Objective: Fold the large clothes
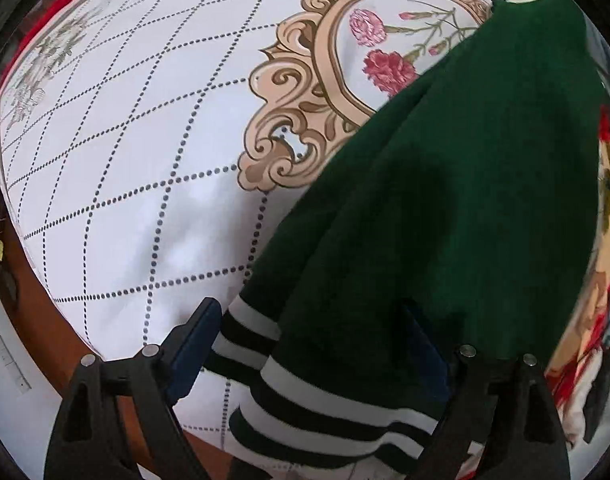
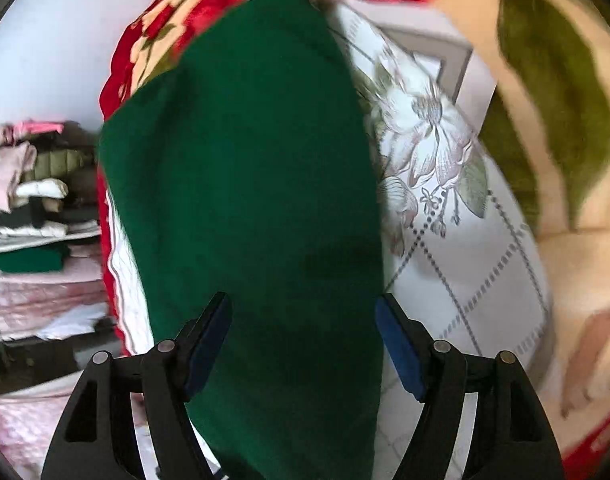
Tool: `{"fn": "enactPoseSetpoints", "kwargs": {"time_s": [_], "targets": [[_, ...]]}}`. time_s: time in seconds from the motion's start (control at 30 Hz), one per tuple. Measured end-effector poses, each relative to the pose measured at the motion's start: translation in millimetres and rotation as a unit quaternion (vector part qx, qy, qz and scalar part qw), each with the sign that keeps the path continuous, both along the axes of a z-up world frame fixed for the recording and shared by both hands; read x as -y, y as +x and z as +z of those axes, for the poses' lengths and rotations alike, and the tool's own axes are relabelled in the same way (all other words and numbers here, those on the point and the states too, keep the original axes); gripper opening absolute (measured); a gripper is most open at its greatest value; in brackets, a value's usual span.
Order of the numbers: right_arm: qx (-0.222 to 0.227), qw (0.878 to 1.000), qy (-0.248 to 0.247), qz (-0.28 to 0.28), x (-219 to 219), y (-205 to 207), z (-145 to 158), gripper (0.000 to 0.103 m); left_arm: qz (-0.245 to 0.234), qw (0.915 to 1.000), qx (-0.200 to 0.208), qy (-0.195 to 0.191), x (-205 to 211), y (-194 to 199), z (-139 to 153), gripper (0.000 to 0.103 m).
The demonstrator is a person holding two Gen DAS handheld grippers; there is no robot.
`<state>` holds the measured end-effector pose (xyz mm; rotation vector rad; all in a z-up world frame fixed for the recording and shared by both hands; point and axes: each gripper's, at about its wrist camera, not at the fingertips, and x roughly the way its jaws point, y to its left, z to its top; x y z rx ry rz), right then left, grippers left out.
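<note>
A dark green sweater (image 1: 445, 208) with black-and-white striped hem (image 1: 325, 396) lies on a white quilted bedsheet (image 1: 125, 160). My left gripper (image 1: 309, 316) is open, its jaws wide apart; the striped hem lies between them and the cloth covers the right finger's tip. In the right wrist view the same sweater (image 2: 257, 168) stretches away from me. My right gripper (image 2: 303, 312) is open, with the green cloth lying between its blue pads (image 2: 401, 344) and no pad pressing on it.
The sheet carries a beige ornate frame with pink flowers (image 1: 345, 80). A brown bed edge (image 1: 37, 292) runs at the lower left. A red floral blanket (image 2: 165, 20) lies beyond the sweater. A stack of folded clothes (image 2: 29, 208) stands at the left.
</note>
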<state>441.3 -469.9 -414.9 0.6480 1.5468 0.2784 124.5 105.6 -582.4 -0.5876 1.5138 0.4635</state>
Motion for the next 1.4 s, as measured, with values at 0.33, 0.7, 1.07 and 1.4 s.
{"fn": "enactPoseSetpoints", "kwargs": {"time_s": [0.33, 0.7, 1.07, 1.4], "targets": [[0.012, 0.995, 0.053, -0.089, -13, -2, -59, 0.024, 0.036, 0.999, 0.02, 0.015, -28, -30, 49, 0.089], [-0.081, 0.986, 0.014, -0.143, 28, -138, -30, 0.017, 0.185, 0.9789, 0.026, -0.083, -42, -92, 20, 0.087], [-0.156, 0.987, 0.005, 0.039, -42, -199, -36, 0.02, 0.097, 0.9874, 0.105, 0.069, -155, -6, 40, 0.055], [-0.096, 0.991, -0.023, 0.086, -41, -204, 6, 0.059, 0.091, 0.9855, 0.14, 0.029, -182, 12, 67, 0.056]]}}
